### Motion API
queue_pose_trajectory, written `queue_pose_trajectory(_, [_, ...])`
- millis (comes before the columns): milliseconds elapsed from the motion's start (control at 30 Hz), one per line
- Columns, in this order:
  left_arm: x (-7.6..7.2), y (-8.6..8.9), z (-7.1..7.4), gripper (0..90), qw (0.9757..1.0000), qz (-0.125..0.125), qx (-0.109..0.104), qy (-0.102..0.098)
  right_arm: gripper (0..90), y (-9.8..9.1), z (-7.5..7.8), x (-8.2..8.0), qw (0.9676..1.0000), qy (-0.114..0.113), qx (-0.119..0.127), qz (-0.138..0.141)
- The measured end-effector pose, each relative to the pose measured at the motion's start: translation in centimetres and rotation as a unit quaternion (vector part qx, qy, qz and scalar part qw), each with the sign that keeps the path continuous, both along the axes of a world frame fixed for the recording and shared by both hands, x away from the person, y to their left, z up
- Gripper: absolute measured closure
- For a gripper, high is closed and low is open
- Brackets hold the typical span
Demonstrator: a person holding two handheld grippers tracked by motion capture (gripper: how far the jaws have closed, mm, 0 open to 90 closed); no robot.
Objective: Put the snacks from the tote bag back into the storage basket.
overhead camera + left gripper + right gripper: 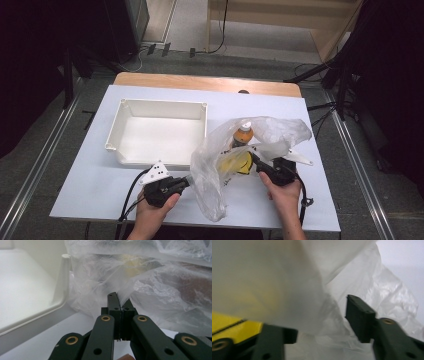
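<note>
A clear plastic bag (235,155) lies on the white table (90,185) just beside the right wall of an empty white tray (160,131), with a person's two hand-held grippers at its near edge. The left gripper (187,181), beside the tray's near right corner, has its jaws closed flat together on a pinch of the bag's film; the left gripper view shows that fold (123,293) rising from between the pressed fingertips (113,302), with the tray's rim (65,277) at the left of that view. The right gripper (256,162) reaches into the bag from the side away from the tray. Its jaws stand apart, and the right gripper view shows loose film (312,285) draped between them, one finger (359,315) clear of it and the other largely hidden beneath the plastic.

From above, an orange-capped bottle (243,135) and a yellow packet (236,162) can be made out inside the bag, farther from the tray than the left gripper. The right gripper view catches the yellow packet (234,326) close up at its left edge, while the left gripper view gives just a pale yellow blur (132,265) through the film.
</note>
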State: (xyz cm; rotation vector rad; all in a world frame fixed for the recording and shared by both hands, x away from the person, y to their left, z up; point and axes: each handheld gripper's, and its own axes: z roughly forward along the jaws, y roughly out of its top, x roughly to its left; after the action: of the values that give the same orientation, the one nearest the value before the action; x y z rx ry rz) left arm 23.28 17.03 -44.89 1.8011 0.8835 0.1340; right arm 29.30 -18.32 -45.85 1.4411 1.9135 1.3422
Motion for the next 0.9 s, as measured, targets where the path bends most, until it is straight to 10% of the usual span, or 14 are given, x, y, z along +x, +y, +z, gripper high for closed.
queue_pose_trajectory(133, [0.1, -0.2, 0.7, 87.7, 0.9998, 0.007, -0.021, -0.003, 33.9, -0.3, 1.6, -1.0, 0.9994, -0.028, 0.019, 0.008])
queue_pose_trajectory(367, [0.0, -0.2, 2.3, 44.5, 0.9983, 0.025, -0.033, -0.041, 26.8, -0.7, 4.1, -2.2, 0.9967, -0.073, 0.037, 0.000])
queue_pose_trajectory(467, [0.3, -0.5, 3.1, 34.7, 0.9971, 0.027, -0.037, -0.060, 50.7, -1.3, 4.9, -2.5, 0.9932, -0.066, 0.096, 0.004])
queue_pose_trajectory(633, [0.5, -1.9, 3.0, 25.5, 0.9975, 0.020, -0.012, -0.067, 81.1, -0.9, 4.3, -2.2, 0.9969, -0.031, 0.071, -0.012])
queue_pose_trajectory(800, [1.9, -3.7, 4.2, 30.8, 0.9965, 0.019, 0.008, -0.081, 84.1, 1.2, 4.6, -1.8, 0.9992, -0.032, 0.024, 0.009])
queue_pose_trajectory(900, [2.3, -4.2, 4.9, 63.7, 0.9951, 0.011, 0.028, -0.094, 82.4, 2.7, 5.0, -1.3, 0.9989, -0.033, -0.011, 0.030])
